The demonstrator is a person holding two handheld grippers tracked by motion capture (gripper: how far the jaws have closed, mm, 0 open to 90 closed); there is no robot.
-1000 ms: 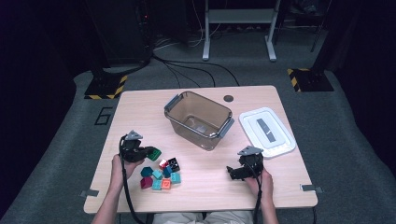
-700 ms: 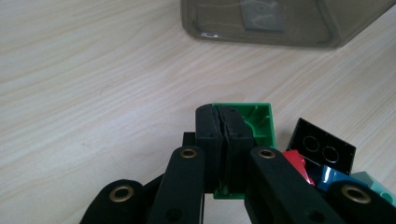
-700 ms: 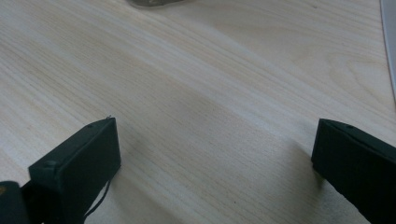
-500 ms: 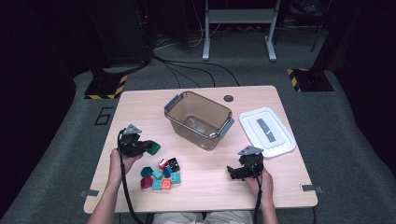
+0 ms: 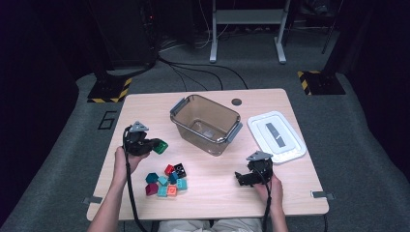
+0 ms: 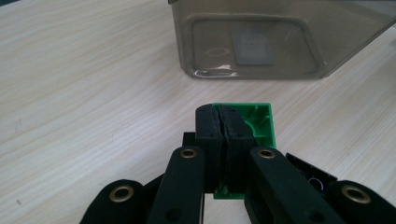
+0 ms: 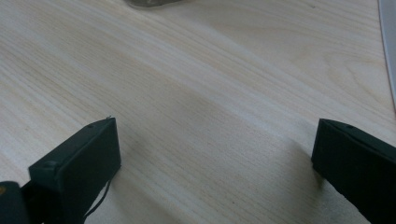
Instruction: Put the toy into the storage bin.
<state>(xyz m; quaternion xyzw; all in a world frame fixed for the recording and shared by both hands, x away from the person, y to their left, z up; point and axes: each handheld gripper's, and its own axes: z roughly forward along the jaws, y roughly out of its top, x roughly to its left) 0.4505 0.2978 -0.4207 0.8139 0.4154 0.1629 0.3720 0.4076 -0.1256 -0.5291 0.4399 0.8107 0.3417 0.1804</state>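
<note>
A pale wood-grain worktop (image 5: 290,101) with rounded corners stands in a dark room, lit from above so that it is the brightest area. A small round dark disc (image 5: 236,102) sits in its far edge. Grey carpet (image 5: 348,145) covers the floor around it. On the carpet to the left lies a white marking shaped like a six (image 5: 107,120). Beyond the worktop, black cables (image 5: 193,72) trail across the floor. Two black floor plates with yellow-and-black hazard stripes, one at left (image 5: 107,90) and one at right (image 5: 321,82), carry dark uprights. A light grey metal frame (image 5: 246,29) with two legs stands at the back. The surroundings fade into shadow.
</note>
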